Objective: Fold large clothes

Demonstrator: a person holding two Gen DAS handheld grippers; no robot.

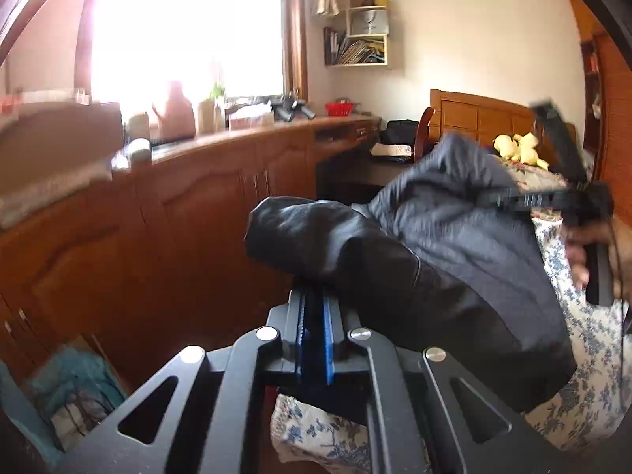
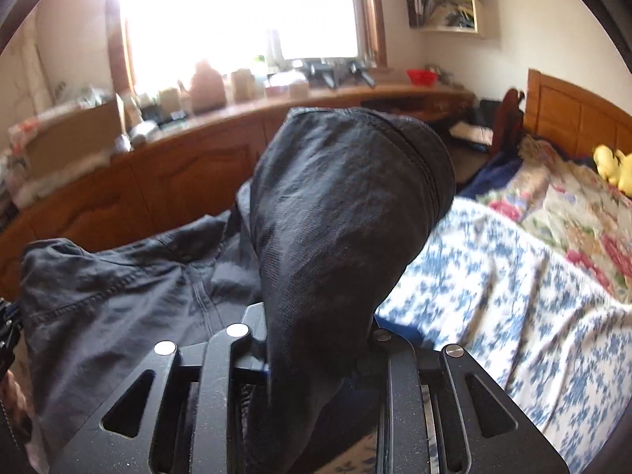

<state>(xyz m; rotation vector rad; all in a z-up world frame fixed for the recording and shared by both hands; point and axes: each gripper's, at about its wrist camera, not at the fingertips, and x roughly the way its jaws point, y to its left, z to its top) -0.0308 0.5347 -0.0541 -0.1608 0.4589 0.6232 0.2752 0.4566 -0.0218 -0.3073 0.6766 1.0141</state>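
Hanging off the side edge of the bed (image 2: pixel 513 276), a dark jacket (image 2: pixel 339 213) is lifted between two hand-held grippers, clear of the blue-and-white floral sheet (image 2: pixel 493 296) that covers the mattress. The left gripper (image 1: pixel 314 316) has its blue pads (image 1: pixel 328 328) drawn together, with an edge of the jacket bunched right at their tips; the fabric bulges up and away toward the right gripper (image 1: pixel 525 199), which shows blurred in the left wrist view with a hand (image 1: pixel 578 252) on its handle. In the right wrist view that gripper (image 2: pixel 316 351) is clamped on a thick fold of the jacket, which balloons up in front of the lens, while the rest of the garment sags to the left. A yellow soft toy (image 2: pixel 614 168) lies near the wooden headboard (image 2: pixel 572 106). Wooden cabinets (image 1: pixel 177 205) run under the window (image 2: pixel 237 12).
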